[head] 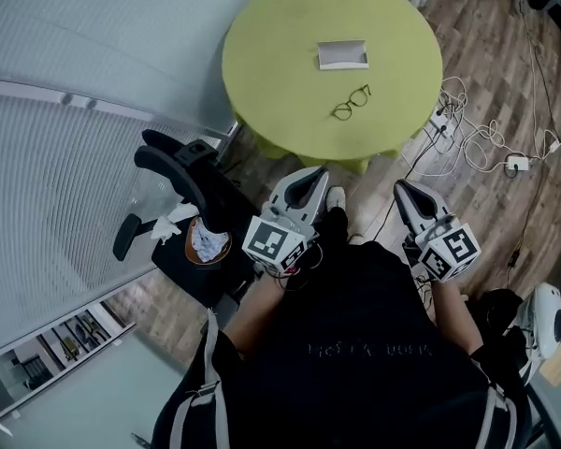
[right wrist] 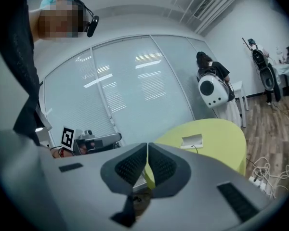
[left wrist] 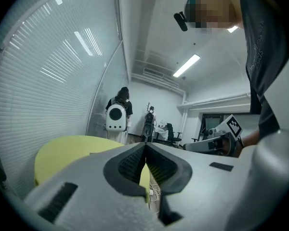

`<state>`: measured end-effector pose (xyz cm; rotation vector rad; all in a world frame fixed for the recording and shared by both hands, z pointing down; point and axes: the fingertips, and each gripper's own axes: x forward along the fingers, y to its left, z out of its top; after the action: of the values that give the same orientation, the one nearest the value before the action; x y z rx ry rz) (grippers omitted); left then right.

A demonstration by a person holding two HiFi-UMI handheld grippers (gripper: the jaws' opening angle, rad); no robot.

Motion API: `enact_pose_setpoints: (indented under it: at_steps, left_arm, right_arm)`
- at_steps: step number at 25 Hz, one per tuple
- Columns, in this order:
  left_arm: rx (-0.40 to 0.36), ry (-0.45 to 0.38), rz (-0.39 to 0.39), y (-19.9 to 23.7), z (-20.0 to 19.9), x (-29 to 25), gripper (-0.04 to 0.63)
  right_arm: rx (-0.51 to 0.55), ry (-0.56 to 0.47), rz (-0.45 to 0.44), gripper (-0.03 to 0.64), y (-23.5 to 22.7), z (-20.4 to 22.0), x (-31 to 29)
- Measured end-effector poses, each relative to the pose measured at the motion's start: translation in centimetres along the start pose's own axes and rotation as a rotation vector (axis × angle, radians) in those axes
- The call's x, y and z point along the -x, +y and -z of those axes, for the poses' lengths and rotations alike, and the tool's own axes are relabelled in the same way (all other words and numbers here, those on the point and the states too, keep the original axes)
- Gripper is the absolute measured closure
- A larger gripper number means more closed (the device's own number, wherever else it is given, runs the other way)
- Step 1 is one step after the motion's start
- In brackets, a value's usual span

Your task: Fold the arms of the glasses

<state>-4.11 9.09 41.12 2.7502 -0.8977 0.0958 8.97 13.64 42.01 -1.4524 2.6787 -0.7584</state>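
Note:
The dark-framed glasses (head: 352, 102) lie with their arms out on the round yellow-green table (head: 262, 64), near its front edge. A white case (head: 342, 54) sits behind them, and shows too in the right gripper view (right wrist: 191, 140). Both grippers are held well short of the table, above the floor in front of the person. My left gripper (head: 310, 174) (left wrist: 145, 146) is shut with nothing between its pads. My right gripper (head: 401, 187) (right wrist: 148, 146) is shut and empty as well. Each gripper view shows the other gripper beside it.
A black office chair (head: 178, 171) and a small bin of crumpled paper (head: 206, 241) stand to the left of the person. Cables and a power strip (head: 477, 138) trail over the wooden floor right of the table. A person with a white backpack (right wrist: 212, 88) stands beyond it.

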Motion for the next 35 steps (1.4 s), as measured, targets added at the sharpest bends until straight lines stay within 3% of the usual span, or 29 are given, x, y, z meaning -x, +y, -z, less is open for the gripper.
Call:
enact_pose_setpoints:
  at_steps: [7,12,22,28,35]
  left_arm:
    - [0.012,0.02,0.022,3.4,0.0,-2.1,0.578]
    - [0.024,-0.02,0.074,3.9,-1.4,-3.9,0.578]
    - [0.027,0.086,-0.012,6.6,0.6,-9.4,0.577]
    - [0.039,0.123,-0.068,7.7,2.9,-11.5,0.577]
    - [0.015,0.152,-0.124,8.7,4.0,-11.5,0.577]
  right_arm:
    - [-0.035,-0.013,0.036,0.586,-1.6,-1.1,-2.8]
    - [-0.039,0.011,0.019,0.586,-3.3,-1.8,-4.5]
    - [-0.01,0.113,-0.084,0.586,-9.2,-2.7,-8.8]
    - [0.175,0.261,-0.166,0.586,-12.9,-1.5,-12.5]
    - [0.747,0.502,-0.349,0.584,-16.0,2.2,-16.6]
